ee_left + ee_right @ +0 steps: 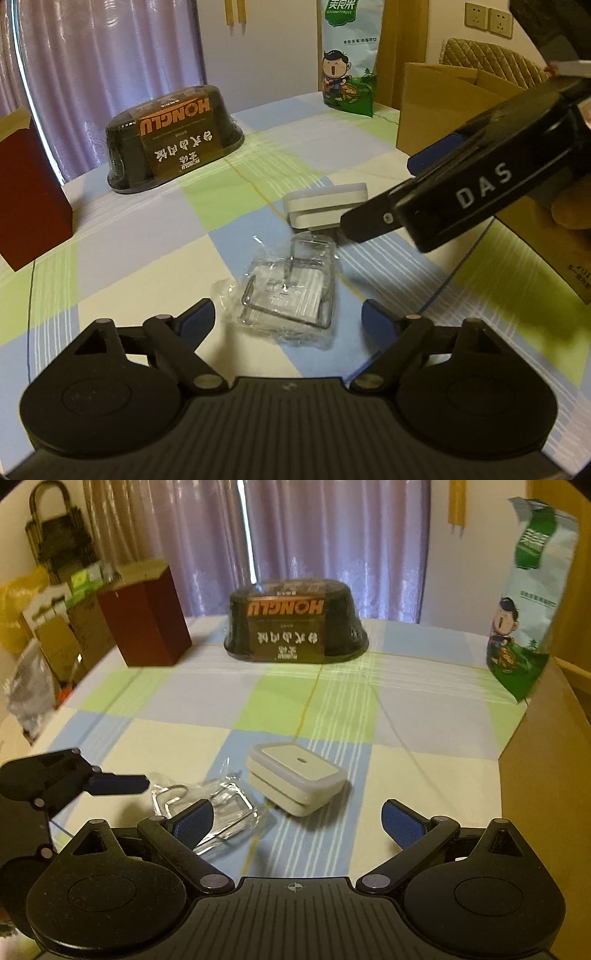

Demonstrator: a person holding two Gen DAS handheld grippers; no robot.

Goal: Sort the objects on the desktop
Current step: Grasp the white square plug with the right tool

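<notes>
On the checked tablecloth [207,746], near the middle of both views, lie the two small things: a clear plastic packet of wire hooks [291,291] and, touching or just beside it, a white stacked plastic box [297,784].

From the left wrist camera, the left gripper [288,321] hangs over the packet with its blue pads spread wide, one at 8 o'clock and one at 4 o'clock of the packet, neither clearly touching it. The packet's crinkled film makes its edges hard to trace; only the bent wire inside reads plainly.

The right gripper [297,823] also stands wide, with nothing between its pads. Its left pad covers part of the packet in its own view, and the white box sits at 12 o'clock, ahead of the fingers. In the left view its black body crosses from 3 o'clock and hides the box's right end; fingers of a hand [570,206] show behind it, cut off by the frame.

At 11 o'clock from the packet in the left view, a black wrapped bowl [173,138] stands upside down. A dark red box [147,624] stands left of it, a green snack bag [524,620] far right. A cardboard box [443,107] at 2 o'clock is perhaps open-topped; the right gripper blocks much of it.
</notes>
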